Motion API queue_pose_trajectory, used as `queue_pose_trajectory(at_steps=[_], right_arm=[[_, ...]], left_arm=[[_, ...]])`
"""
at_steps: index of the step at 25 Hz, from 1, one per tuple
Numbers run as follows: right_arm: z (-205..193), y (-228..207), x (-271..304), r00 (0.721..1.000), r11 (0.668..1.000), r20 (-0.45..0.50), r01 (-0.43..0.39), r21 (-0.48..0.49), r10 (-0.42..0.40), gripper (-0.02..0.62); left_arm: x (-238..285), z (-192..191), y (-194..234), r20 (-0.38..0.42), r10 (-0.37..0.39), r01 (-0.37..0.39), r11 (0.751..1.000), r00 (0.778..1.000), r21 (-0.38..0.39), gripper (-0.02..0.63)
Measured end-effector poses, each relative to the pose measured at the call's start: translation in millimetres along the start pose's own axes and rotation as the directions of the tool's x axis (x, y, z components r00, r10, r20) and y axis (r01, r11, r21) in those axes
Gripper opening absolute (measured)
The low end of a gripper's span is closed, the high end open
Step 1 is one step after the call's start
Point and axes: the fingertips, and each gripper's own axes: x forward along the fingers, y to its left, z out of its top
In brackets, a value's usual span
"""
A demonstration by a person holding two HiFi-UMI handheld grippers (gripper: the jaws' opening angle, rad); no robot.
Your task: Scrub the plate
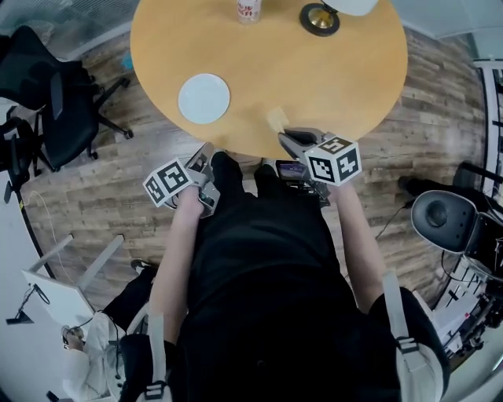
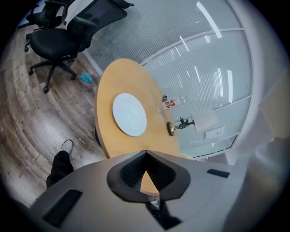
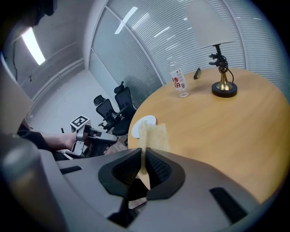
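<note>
Right gripper [image 1: 288, 140] clamps a yellow sponge [image 1: 276, 119] over the near edge of the table [image 1: 338, 78]. Left gripper [image 1: 203, 159] has its jaws closed on nothing, off the table. Plate [image 1: 203, 98] lies on the table, apart from both.

Counted: one round white plate [image 1: 203, 98], one yellow scrubbing pad [image 1: 277, 120], one clear plastic bottle [image 1: 248, 9], one brass-based table lamp [image 1: 319, 19], one round wooden table [image 1: 314, 78].

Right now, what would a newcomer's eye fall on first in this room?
The round tan wooden table fills the head view, with a white round plate lying toward its left side. The right hand-held gripper is clamped on a pale yellow scrubbing pad at the table's near edge, apart from the plate. A brass-footed lamp stands at the far side.
</note>
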Motion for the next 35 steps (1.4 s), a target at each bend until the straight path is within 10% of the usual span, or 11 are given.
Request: queue_pose_trajectory(at_steps=[6, 17, 35], right_arm=[[8.3, 6.5, -52.3, 0.994, 0.998, 0.098, -0.053, -0.015, 0.054, 0.034], [31.9, 39.6, -111.7, 0.947, 0.979, 0.280, -0.108, -0.175, 0.155, 0.032], [25.9, 37.6, -140.4, 0.932, 0.986, 0.352, -0.034, -0.163, 0.090, 0.032]], left_arm=[[-22.4, -13.0, -71.1, 0.108, -0.103, 0.073, 0.966, 0.989, 0.248, 0.012], [-38.6, -27.9, -178.6, 0.181, -0.273, 0.090, 0.748, 0.945, 0.658, 0.012], [-30.5, -53.0, -174.6, 0.103, -0.261, 0.127, 0.732, 0.960, 0.670, 0.012]])
